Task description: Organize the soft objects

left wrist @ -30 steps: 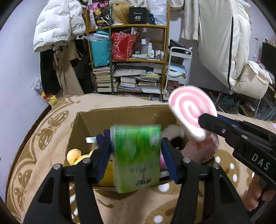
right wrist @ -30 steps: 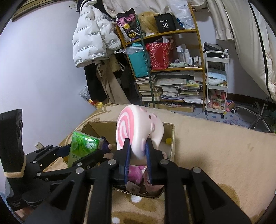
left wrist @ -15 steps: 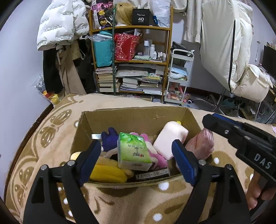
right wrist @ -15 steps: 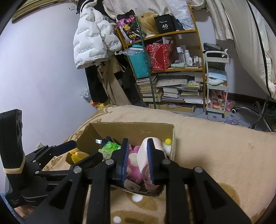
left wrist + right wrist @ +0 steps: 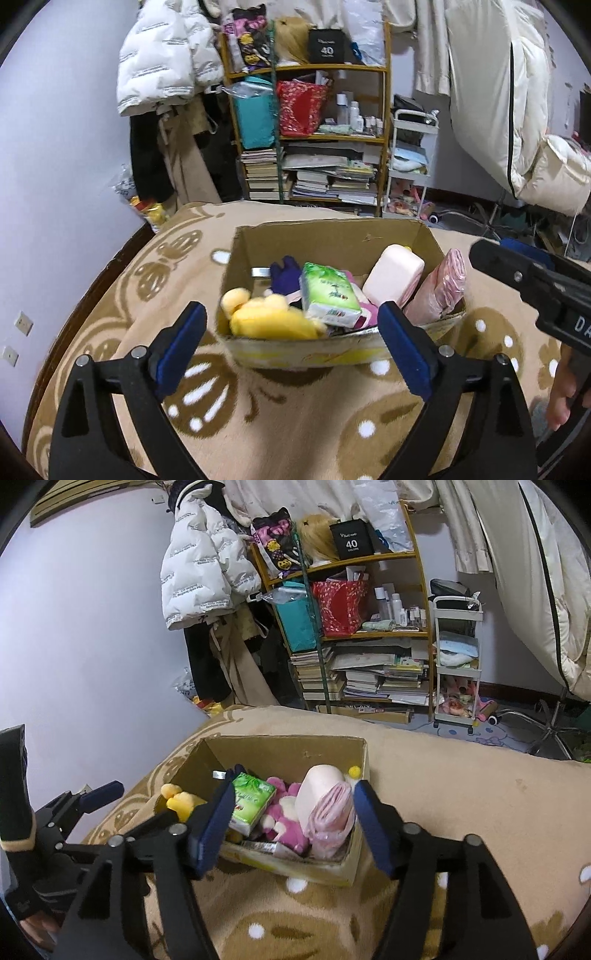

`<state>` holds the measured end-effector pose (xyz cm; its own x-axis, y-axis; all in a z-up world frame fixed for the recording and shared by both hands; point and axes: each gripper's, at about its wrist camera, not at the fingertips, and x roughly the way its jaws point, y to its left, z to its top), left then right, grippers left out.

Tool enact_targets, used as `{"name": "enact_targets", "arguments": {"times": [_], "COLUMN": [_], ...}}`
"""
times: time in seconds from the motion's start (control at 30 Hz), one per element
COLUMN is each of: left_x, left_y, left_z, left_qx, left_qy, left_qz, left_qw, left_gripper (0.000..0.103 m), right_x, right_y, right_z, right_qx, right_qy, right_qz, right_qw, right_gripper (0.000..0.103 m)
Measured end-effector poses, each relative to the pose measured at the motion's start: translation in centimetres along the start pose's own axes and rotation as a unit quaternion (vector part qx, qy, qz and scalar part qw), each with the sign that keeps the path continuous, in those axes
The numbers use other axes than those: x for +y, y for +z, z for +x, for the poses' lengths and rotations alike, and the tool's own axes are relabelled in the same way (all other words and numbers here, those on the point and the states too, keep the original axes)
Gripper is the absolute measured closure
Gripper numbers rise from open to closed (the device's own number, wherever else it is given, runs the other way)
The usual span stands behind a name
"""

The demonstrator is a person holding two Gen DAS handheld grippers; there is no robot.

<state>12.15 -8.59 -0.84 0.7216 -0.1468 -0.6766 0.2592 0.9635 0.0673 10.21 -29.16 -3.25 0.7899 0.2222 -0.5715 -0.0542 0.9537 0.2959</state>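
Colours, box contents and surround.
Brown cardboard box (image 5: 332, 236); green-white tissue pack (image 5: 328, 293), yellow plush (image 5: 269, 317), pale pink cushion (image 5: 393, 275), purple glove (image 5: 284, 273); tan blanket (image 5: 295, 413), brown-and-white motifs; blue gripper pads (image 5: 404, 349).

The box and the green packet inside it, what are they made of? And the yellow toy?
The box looks like plain brown cardboard: matt, with bent, worn edges. The green packet seems to be thin plastic film around tissues, since it shines a little and is printed. The yellow toy looks like soft, fuzzy plush fabric, though it is partly blurred.
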Motion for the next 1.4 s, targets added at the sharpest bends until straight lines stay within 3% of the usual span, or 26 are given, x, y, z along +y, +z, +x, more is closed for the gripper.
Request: {"name": "enact_targets", "arguments": {"times": [0.1, 0.27, 0.4, 0.73, 1.07, 1.4], "left_x": [0.7, 1.5, 2.5, 3.4, 4.4, 4.5], "left_y": [-0.3, -0.8, -1.7, -3.3, -4.7, -5.6], "left_z": [-1.8, -4.8, -6.9, -11.3, -13.6, -13.3], "left_qx": [-0.016, -0.036, -0.052, -0.088, -0.103, -0.097], "left_qy": [0.003, 0.015, 0.004, 0.027, 0.028, 0.022], "left_qz": [-0.006, -0.014, -0.026, -0.031, -0.043, -0.039], "left_qw": [0.9998, 0.9992, 0.9983, 0.9952, 0.9933, 0.9943], "left_gripper": [0.002, 0.002, 0.002, 0.002, 0.002, 0.002], "right_x": [0.5, 1.2, 1.4, 2.5, 2.7, 2.5], "right_y": [-0.3, -0.8, -1.0, -2.3, -3.8, -5.2], "right_z": [-1.2, -2.9, -4.4, -7.9, -10.0, -10.7], "right_qx": [-0.005, -0.014, -0.021, -0.045, -0.055, -0.06], "right_qy": [-0.001, -0.014, -0.014, -0.036, -0.045, -0.055], "right_qz": [-0.003, -0.005, -0.001, -0.013, -0.016, -0.022], "right_qw": [1.0, 1.0, 1.0, 0.998, 0.997, 0.996], "right_gripper": [0.013, 0.0, 0.0, 0.0, 0.0, 0.0]}}
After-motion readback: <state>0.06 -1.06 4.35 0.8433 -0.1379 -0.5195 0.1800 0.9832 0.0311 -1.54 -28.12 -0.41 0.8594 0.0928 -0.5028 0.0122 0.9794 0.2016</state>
